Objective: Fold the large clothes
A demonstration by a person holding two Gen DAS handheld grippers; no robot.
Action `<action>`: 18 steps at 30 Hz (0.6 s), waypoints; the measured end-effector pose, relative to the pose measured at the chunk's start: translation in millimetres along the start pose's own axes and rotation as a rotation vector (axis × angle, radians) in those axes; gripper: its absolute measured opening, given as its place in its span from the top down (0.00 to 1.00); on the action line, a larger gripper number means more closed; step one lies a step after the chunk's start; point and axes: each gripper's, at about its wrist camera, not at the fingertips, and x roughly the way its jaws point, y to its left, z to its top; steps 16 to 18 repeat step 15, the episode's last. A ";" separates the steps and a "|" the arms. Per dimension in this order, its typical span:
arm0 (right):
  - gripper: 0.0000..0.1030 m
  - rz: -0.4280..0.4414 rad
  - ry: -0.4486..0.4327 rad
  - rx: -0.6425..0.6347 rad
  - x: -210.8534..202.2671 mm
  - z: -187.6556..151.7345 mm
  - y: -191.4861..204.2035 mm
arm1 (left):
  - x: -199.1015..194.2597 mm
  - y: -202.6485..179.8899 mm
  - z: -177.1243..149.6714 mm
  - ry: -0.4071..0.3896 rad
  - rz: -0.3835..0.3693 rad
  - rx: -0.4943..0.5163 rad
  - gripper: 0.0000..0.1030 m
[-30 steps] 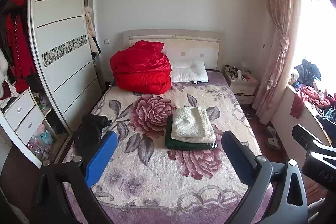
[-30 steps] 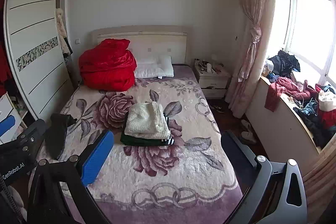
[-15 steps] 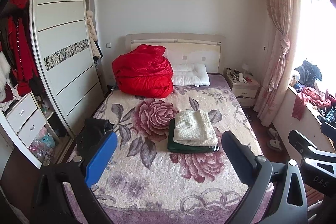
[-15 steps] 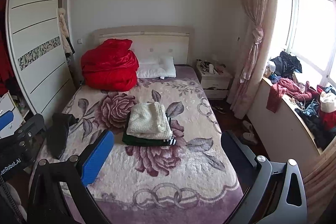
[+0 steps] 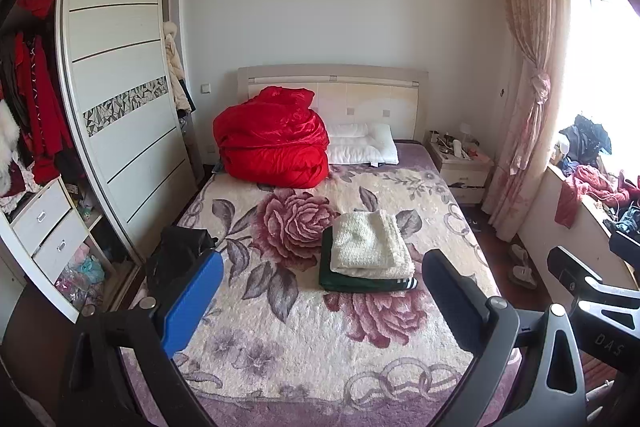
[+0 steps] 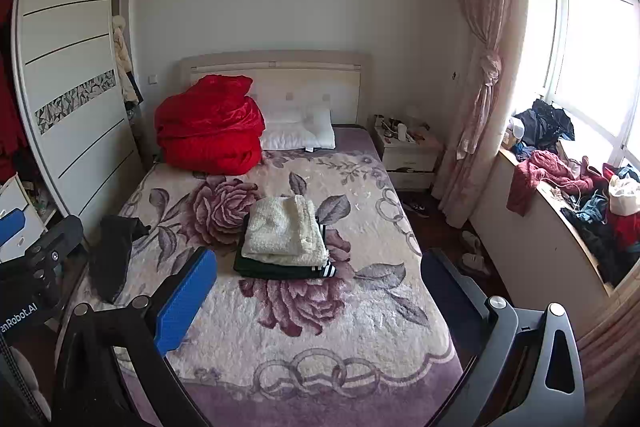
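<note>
Nearest the cameras, the left gripper (image 5: pixel 320 299) is held above the foot of the bed with its fingers spread wide and nothing between them; the right gripper (image 6: pixel 318 291) is in the same condition, fingers well apart and empty. The left view shows part of the right gripper at its right edge, and the right view shows part of the left gripper at its left edge. Below both lies the cream plush bedspread with large pink roses (image 5: pixel 304 343) (image 6: pixel 320 331). A crumpled black garment (image 5: pixel 178 257) (image 6: pixel 114 251) hangs over the bed's left edge. Near the middle of the bedspread sits the folded stack: a cream knitted garment (image 5: pixel 370 245) (image 6: pixel 284 231) resting on a folded dark green garment with white-striped trim (image 5: pixel 360 283) (image 6: pixel 280 269). The stack's long axis runs from foot to headboard, with the striped trim pointing toward the foot at the right corner. Farther back, a bundled red satin quilt (image 5: pixel 272 141) (image 6: pixel 210 129) lies against the headboard, touching a white pillow (image 5: pixel 362 147) (image 6: pixel 298 133). Against the frames one second earlier, the stack, black garment and quilt lie as before; both views have drawn back and risen slightly, the left more noticeably, and the fingers remain equally spread.
</note>
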 end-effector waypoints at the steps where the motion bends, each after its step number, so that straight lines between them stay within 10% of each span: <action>1: 0.00 -0.001 0.000 -0.001 -0.2 -0.3 0.1 | -0.5 -0.2 -1.0 0.000 0.002 0.001 0.01; 18: 0.00 0.005 0.001 -0.005 0.8 -1.8 1.8 | -2.3 5.0 -5.8 -0.006 0.024 0.008 0.01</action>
